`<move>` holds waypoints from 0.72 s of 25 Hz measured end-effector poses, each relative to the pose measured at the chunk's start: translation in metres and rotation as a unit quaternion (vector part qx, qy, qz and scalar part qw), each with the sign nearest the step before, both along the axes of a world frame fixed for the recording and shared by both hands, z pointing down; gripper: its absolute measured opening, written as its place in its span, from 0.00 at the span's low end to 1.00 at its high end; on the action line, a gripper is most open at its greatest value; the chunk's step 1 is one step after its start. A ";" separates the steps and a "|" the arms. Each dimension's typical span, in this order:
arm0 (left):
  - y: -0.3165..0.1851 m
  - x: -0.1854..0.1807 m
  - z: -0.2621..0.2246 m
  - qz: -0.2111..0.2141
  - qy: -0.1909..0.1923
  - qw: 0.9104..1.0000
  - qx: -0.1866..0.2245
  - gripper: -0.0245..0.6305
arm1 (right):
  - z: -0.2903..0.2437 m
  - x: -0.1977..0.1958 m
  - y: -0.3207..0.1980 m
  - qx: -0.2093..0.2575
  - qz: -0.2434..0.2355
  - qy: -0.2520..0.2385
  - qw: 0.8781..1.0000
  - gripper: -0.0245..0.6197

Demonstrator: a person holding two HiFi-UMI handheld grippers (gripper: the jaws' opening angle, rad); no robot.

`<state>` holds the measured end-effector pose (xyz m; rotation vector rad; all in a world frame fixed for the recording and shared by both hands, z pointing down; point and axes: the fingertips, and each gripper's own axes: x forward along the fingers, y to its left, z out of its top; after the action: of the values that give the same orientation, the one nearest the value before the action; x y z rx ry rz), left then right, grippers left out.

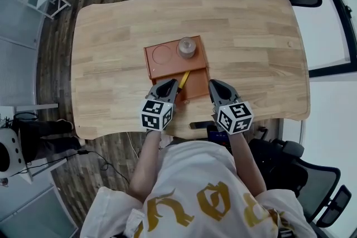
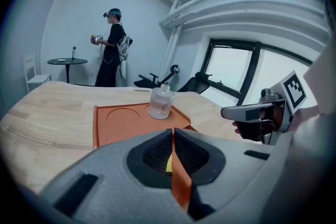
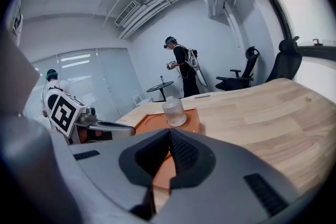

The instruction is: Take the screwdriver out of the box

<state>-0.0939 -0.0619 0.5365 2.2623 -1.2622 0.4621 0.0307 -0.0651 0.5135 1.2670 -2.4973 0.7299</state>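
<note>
**Left gripper**: held low at the near edge of the pale wooden table, with the forearm reaching forward from the body. Its snout is over the near compartment of the flat orange plastic box. The jaws are closed against each other. A yellow sliver shows in the slit between the pads, probably lying beyond them rather than pinched.

**Right gripper**: level with the left, just beside the box's near right corner, pointing away from the person. The jaws are pressed together with nothing held.

**Slim yellow screwdriver**: lying slanted in the box's near compartment, next to the left gripper's tip. Its near end is covered by that gripper.

**Clear plastic jar**: upright in the far right of the box, beside a round recess.

**Obscured:** both hands sit under the marker cubes. The box's near wall is partly behind the grippers. In each gripper view the grey jaw housing fills the lower half.
</note>
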 end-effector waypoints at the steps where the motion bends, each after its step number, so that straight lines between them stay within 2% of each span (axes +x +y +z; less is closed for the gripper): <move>1: 0.001 0.002 0.003 0.005 -0.002 1.000 -0.005 0.07 | 0.001 0.001 0.000 -0.002 0.001 0.001 1.000 0.05; 11: 0.000 0.010 0.030 0.040 -0.056 0.997 -0.039 0.07 | 0.014 0.004 -0.008 -0.017 0.003 0.007 1.000 0.05; 18: -0.001 0.019 0.057 0.073 -0.070 0.990 -0.096 0.07 | 0.020 0.004 -0.018 -0.013 -0.012 0.009 1.000 0.05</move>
<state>-0.0752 -0.0633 0.5939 2.1981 -1.0694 0.7732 0.0343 -0.0830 0.5332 1.2283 -2.4752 0.7398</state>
